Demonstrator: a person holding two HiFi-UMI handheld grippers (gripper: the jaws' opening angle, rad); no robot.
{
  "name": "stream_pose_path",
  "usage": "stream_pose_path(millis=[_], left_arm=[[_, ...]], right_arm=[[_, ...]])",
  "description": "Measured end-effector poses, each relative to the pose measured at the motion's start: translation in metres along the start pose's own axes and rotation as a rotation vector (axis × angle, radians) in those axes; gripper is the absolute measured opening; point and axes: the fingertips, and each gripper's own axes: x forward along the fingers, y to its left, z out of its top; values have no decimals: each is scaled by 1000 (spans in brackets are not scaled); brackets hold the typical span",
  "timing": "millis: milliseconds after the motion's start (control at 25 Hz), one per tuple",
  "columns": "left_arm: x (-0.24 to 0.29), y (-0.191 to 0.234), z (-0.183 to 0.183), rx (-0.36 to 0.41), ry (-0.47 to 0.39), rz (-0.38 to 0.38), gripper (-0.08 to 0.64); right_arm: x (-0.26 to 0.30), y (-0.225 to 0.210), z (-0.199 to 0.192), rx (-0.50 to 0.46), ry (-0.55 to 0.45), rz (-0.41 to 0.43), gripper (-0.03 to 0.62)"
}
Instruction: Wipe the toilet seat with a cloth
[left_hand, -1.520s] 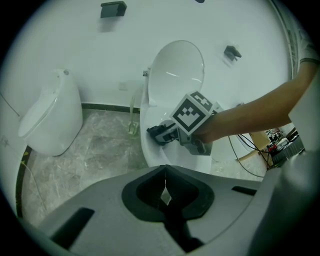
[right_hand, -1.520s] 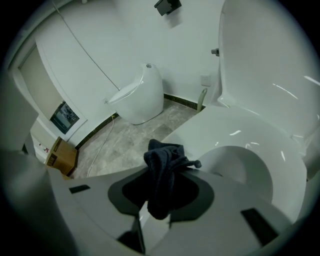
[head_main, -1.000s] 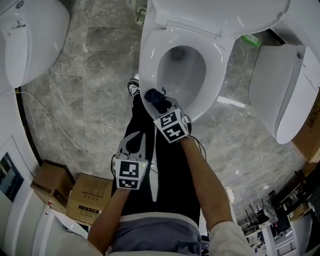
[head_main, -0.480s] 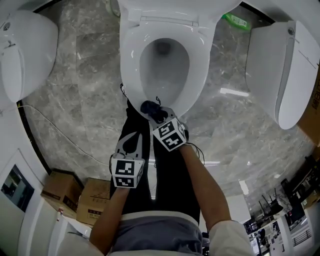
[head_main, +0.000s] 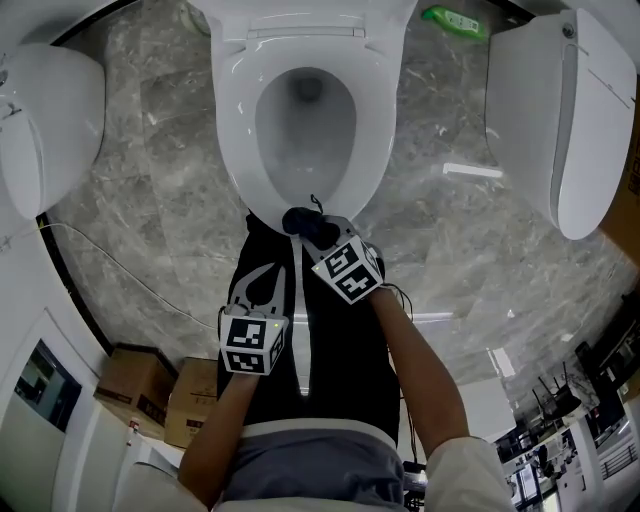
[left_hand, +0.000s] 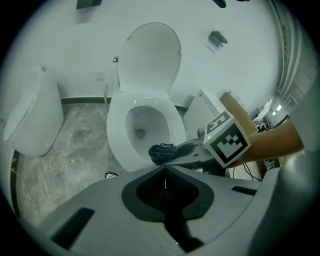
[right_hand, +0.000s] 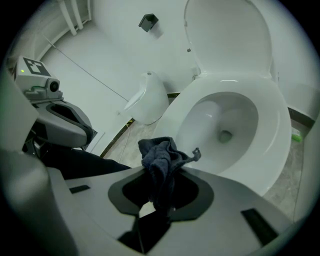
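The right tool, clamped on the dark cloth, hung by the front rim of the toilet seat at upper centre, seemingly in mid-approach, so next the cloth needed pressing down and sweeping round the ring, while the left tool sat closed and empty lower left.
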Motion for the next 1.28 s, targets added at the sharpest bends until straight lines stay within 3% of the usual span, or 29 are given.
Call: stream_pose_path(millis=[480, 1280], left_arm=[[10, -13, -13, -16, 25, -14, 9], [9, 2, -7, -69, 15, -38, 9]], right_arm=[[-42, -33, -24, -2, 1, -30, 84], [-74, -124, -7, -48, 109, -147, 84]])
